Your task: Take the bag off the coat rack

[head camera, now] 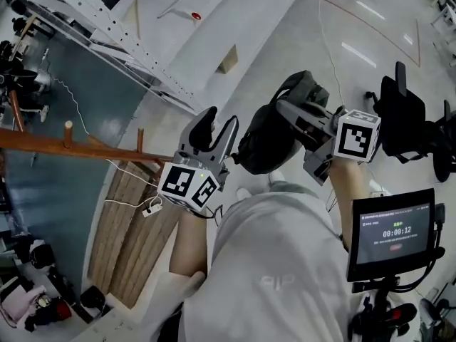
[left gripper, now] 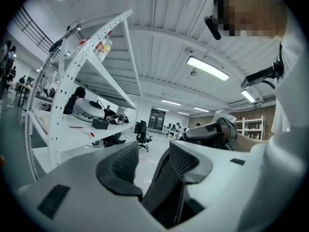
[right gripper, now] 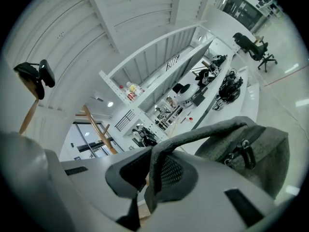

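Well to the right of the wooden coat rack (head camera: 71,148), the grey bag (head camera: 267,144) is held clear of its pegs.
On the screen (head camera: 393,232) a timer is read as 00:00:12. The bag's strap (right gripper: 203,132) is pinched between the nearly closed jaws of the right gripper (right gripper: 147,170), the bag hanging just beyond them. The left gripper (left gripper: 152,161) is seen parted, with nothing between its jaws.

Only one reading came clear - the small black flat screen (head camera: 393,232) at the lower right of the head view showed a white timer, 00:00:12, above a red patch (the header line and the patch's caption were too small to read).
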Action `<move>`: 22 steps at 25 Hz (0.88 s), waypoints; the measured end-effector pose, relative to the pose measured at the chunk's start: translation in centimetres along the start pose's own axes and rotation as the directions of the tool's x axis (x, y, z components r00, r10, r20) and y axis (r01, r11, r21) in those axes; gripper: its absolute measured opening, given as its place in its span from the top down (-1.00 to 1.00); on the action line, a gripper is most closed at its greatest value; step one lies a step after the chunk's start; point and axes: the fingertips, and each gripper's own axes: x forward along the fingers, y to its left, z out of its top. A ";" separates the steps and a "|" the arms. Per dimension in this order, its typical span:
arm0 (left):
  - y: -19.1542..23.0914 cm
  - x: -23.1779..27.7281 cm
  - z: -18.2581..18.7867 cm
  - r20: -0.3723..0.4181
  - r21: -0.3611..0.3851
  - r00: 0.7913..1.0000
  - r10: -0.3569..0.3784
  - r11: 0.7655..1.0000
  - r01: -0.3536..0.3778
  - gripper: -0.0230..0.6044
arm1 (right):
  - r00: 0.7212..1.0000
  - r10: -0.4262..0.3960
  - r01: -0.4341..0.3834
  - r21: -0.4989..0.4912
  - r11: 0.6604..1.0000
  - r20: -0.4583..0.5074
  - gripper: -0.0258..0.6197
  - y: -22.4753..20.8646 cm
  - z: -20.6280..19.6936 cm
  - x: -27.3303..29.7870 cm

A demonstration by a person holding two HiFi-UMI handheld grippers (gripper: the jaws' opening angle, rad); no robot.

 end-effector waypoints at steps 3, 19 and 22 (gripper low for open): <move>-1.1 1.8 -0.6 0.000 -0.042 0.999 -0.041 0.998 0.041 0.27 | 0.999 -0.034 0.034 0.006 0.999 0.037 0.80 -0.9 0.0 -1.4; -6.2 5.7 -2.6 -0.073 -0.032 0.982 -0.175 0.984 0.173 0.27 | 0.982 -0.123 0.123 0.014 0.992 0.145 0.80 -2.4 0.2 -6.6; -6.4 5.8 -2.8 -0.081 -0.026 0.981 -0.177 0.984 0.175 0.28 | 0.982 -0.118 0.116 0.023 0.993 0.147 0.80 -2.5 0.2 -6.8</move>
